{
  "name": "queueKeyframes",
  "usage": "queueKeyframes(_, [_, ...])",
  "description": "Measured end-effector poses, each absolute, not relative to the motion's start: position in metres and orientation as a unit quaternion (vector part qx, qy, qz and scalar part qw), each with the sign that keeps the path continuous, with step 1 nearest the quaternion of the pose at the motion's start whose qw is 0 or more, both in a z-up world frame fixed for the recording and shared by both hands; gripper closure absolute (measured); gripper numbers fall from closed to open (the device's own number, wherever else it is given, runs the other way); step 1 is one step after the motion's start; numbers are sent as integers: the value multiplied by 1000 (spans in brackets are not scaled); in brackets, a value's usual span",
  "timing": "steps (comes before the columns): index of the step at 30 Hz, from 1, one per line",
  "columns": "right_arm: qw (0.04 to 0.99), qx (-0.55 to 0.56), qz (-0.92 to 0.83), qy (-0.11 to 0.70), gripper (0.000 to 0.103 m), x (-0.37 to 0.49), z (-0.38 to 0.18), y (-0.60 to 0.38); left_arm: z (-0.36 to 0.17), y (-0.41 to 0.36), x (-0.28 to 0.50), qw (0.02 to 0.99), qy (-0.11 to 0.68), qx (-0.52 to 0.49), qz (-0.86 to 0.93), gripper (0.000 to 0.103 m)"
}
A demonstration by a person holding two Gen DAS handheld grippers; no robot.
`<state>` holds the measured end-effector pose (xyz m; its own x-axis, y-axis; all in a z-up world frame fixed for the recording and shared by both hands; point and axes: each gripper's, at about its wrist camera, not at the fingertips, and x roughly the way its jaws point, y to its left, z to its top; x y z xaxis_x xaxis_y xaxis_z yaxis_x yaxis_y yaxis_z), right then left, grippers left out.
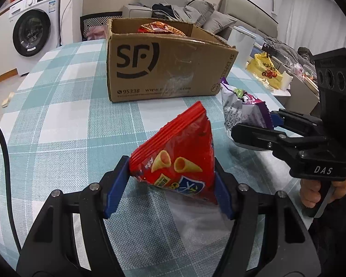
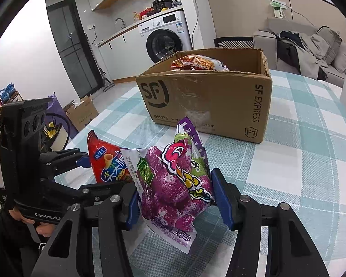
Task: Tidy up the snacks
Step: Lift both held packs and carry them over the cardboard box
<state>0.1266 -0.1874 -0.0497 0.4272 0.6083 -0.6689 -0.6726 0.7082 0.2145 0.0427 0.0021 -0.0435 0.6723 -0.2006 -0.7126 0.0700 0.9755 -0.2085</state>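
Snacks in hand: red bag (image 1: 175, 161) gripped in the left tongs (image 1: 170, 184), purple bag (image 2: 175, 184) gripped in the right tongs (image 2: 175, 198), both just above the checked surface (image 1: 57, 115) and short of the box (image 1: 163, 67). Red bag's long axis runs diagonally, crimped seal pointing up toward the box. Purple bag stands near upright, seal up, tilted slightly left. One orange bag (image 2: 198, 63) already lies in the box. Judged partway: one stowed, two held and left to place. No other loose snacks visible on the surface.

Both wrist views close, sharing box (image 1: 170, 62)
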Motion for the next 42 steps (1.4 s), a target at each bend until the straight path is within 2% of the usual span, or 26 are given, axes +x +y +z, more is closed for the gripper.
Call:
queueKeyframes(31, [876,-20,376,302,47,145,28,-197,68,11,67,954,292,-55,-34,38])
queueKeyframes(42, [880,5,376,291,47,167,50,-193,81,14,91,957,283,-54,-22,38])
